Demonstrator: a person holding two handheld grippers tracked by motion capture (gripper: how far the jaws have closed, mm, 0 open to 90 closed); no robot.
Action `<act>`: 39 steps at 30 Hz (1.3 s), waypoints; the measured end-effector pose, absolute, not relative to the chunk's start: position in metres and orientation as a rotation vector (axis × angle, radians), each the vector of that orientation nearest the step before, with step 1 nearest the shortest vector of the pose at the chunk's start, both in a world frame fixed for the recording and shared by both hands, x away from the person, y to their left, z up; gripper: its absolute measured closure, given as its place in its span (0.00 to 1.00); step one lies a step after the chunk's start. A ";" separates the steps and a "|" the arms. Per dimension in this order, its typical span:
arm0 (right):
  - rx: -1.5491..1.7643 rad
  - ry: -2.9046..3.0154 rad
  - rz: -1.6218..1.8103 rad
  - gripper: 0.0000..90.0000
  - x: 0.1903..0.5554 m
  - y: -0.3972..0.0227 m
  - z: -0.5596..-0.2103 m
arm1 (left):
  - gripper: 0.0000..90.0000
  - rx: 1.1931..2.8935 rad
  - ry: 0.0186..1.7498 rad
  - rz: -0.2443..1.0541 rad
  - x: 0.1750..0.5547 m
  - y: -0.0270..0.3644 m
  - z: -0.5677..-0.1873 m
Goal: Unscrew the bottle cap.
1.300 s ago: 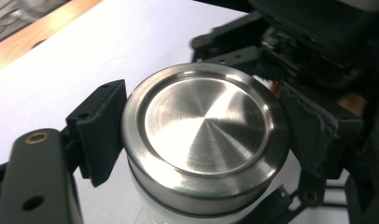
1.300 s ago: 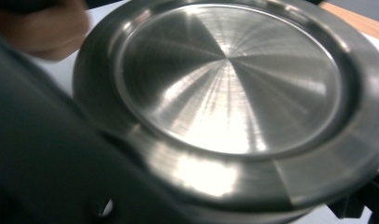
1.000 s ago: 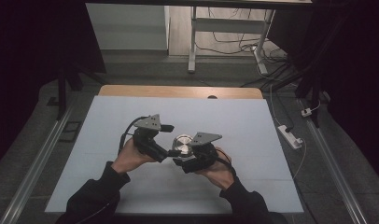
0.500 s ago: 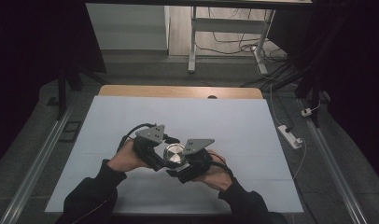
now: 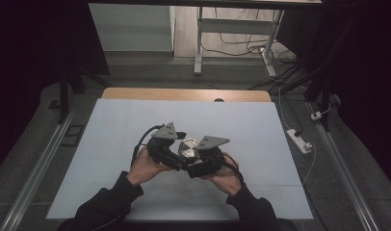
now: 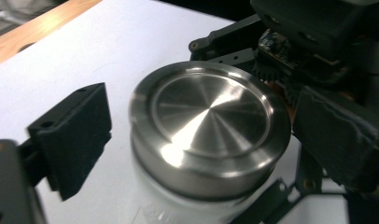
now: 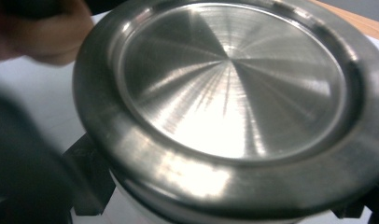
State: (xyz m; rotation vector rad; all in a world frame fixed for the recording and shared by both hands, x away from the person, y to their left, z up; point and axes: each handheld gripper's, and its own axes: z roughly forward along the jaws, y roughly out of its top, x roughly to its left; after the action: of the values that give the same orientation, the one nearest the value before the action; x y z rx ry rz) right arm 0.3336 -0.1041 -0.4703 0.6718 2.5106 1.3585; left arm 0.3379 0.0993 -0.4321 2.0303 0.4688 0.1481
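Both hands drew back toward 6 o'clock | left claw (image 5: 176, 155) apart beside steel-lidded jar (image 5: 188, 148) | right claw (image 5: 196, 161) clamped on jar, above table (image 5: 261, 130) centre

High view looks down on the table (image 5: 111, 144); both gripper views share the steel lid (image 6: 211, 121) up close.
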 end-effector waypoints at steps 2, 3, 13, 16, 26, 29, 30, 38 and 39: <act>0.636 2.525 1.374 0.16 0.333 -0.104 -0.469 | 0.04 2.039 0.400 0.101 0.340 0.109 -0.428; 0.619 2.537 1.381 0.16 0.333 -0.104 -0.469 | 0.04 2.039 0.400 0.101 0.340 0.109 -0.428; 0.401 2.664 1.395 0.16 0.317 -0.089 -0.470 | 0.17 2.185 0.105 0.023 0.331 0.111 -0.426; 0.391 2.670 1.382 0.16 0.315 -0.087 -0.470 | 0.22 2.182 0.108 0.021 0.332 0.111 -0.428; 0.629 2.545 1.322 0.16 0.329 -0.098 -0.471 | 0.22 2.110 0.483 0.242 0.325 0.085 -0.432; 0.655 2.507 1.305 0.16 0.330 -0.100 -0.471 | 0.12 2.070 0.502 0.218 0.326 0.081 -0.431; 0.649 2.506 1.313 0.16 0.330 -0.101 -0.470 | 0.08 2.070 0.502 0.218 0.326 0.081 -0.431; 0.550 2.584 1.372 0.16 0.329 -0.102 -0.467 | 0.06 2.087 0.316 0.081 0.339 0.116 -0.424; 0.522 2.604 1.379 0.16 0.328 -0.100 -0.468 | 0.08 2.097 0.265 0.049 0.339 0.118 -0.424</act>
State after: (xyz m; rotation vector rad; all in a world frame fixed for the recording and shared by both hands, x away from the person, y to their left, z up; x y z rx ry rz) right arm 0.3278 -0.1002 -0.4675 0.5217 2.6043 1.3787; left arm 0.3394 0.1181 -0.4237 2.0970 0.2651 0.0491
